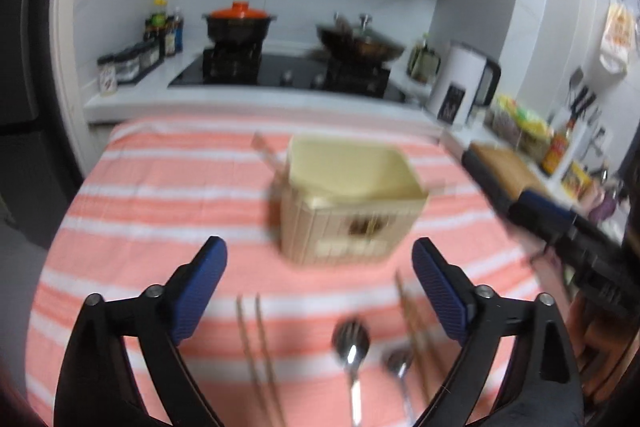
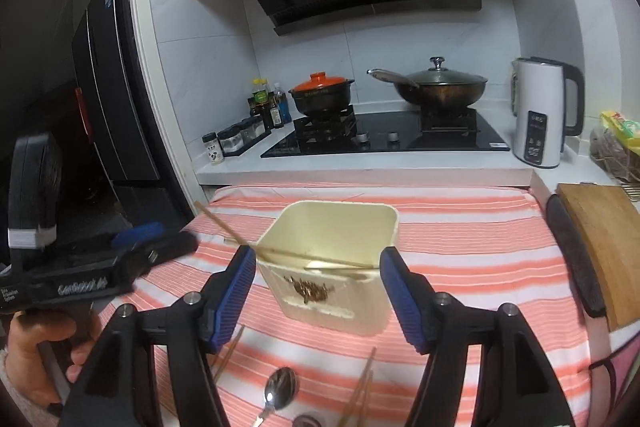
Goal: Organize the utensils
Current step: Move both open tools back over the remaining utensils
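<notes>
- The left gripper (image 1: 320,279) hangs over a table with a pink and white striped cloth (image 1: 160,195). Its blue fingers (image 1: 200,291) are wide apart and nothing is between them.
- On the cloth near that gripper lie two chopsticks (image 1: 256,351), a shiny spoon (image 1: 351,341), a second spoon (image 1: 398,363) and more chopsticks (image 1: 414,323).
- In the middle of the table stands a cream utensil box (image 2: 332,259). It is upright and open on top. Thin chopsticks (image 2: 280,251) lie across its front rim, and one end sticks out to the left.
- The right gripper (image 2: 318,295) is in front of the box. Its fingers are apart, one on each side, and do not touch it.
- A wooden cutting board (image 2: 604,247) sits at the right edge.
</notes>
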Action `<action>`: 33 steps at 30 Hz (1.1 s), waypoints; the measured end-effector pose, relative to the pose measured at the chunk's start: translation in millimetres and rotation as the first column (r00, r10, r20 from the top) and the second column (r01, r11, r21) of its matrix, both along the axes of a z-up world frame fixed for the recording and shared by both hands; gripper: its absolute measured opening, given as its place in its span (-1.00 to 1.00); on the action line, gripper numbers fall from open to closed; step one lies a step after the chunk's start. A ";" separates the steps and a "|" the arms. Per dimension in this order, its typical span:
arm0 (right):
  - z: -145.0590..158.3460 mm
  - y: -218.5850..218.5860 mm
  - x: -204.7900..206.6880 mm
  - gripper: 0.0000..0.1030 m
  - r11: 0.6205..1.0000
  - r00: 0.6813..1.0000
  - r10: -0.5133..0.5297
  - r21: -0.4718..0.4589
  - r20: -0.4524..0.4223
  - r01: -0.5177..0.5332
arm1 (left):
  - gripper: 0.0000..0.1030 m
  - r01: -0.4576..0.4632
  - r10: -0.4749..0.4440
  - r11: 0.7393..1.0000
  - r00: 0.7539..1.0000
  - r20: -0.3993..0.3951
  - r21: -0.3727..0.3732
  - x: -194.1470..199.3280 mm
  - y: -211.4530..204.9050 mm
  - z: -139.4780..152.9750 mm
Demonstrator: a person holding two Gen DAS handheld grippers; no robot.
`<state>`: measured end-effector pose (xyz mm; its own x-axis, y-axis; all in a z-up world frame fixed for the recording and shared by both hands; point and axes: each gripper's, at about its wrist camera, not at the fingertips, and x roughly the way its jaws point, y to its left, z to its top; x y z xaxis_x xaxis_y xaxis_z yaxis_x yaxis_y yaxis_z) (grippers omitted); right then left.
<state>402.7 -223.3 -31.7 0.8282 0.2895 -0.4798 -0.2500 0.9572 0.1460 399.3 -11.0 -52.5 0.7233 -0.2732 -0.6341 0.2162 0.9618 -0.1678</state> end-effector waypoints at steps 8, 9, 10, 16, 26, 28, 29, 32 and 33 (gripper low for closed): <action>-86.3 -25.4 -81.0 0.34 0.979 0.987 -0.070 -0.200 -0.145 0.040 | 0.87 -0.059 0.076 0.994 0.979 -0.190 0.097 -93.5 32.8 -102.3; -98.8 -30.2 -91.6 0.34 0.971 0.983 -0.088 -0.233 -0.162 0.049 | 0.87 -0.079 0.099 0.991 0.976 -0.193 0.108 -102.9 36.0 -109.7; -110.3 -34.8 -101.3 0.34 0.963 0.979 -0.107 -0.263 -0.173 0.059 | 0.87 -0.098 0.120 0.988 0.973 -0.195 0.116 -110.0 38.2 -115.6; -149.2 -57.1 -143.6 0.34 0.925 0.954 -0.201 -0.363 -0.224 0.110 | 0.87 -0.150 0.177 0.973 0.973 -0.145 0.178 -128.3 39.3 -124.8; -164.1 -48.1 -157.4 0.34 0.926 0.949 -0.179 -0.371 -0.260 0.073 | 0.87 -0.190 0.209 0.960 0.975 -0.075 0.207 -140.9 38.6 -117.5; -165.1 -44.6 -158.9 0.34 0.925 0.949 -0.176 -0.374 -0.260 0.069 | 0.87 -0.197 0.214 0.957 0.975 -0.060 0.213 -143.2 37.1 -115.9; -165.4 -43.8 -159.5 0.34 0.925 0.950 -0.174 -0.373 -0.260 0.067 | 0.87 -0.201 0.217 0.955 0.975 -0.052 0.217 -144.3 35.9 -115.2; -166.4 -43.5 -160.6 0.34 0.927 0.949 -0.175 -0.370 -0.262 0.069 | 0.87 -0.207 0.219 0.952 0.975 -0.032 0.225 -145.9 32.5 -112.8; -166.8 -43.6 -160.8 0.34 0.926 0.948 -0.178 -0.370 -0.262 0.072 | 0.87 -0.209 0.220 0.951 0.975 -0.027 0.227 -146.0 31.5 -112.2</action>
<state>241.9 -267.0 -198.5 0.6580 -0.0383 -0.7521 -0.1235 0.9797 -0.1579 253.3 20.5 -164.7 0.7144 0.0364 -0.6988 -0.0025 0.9988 0.0494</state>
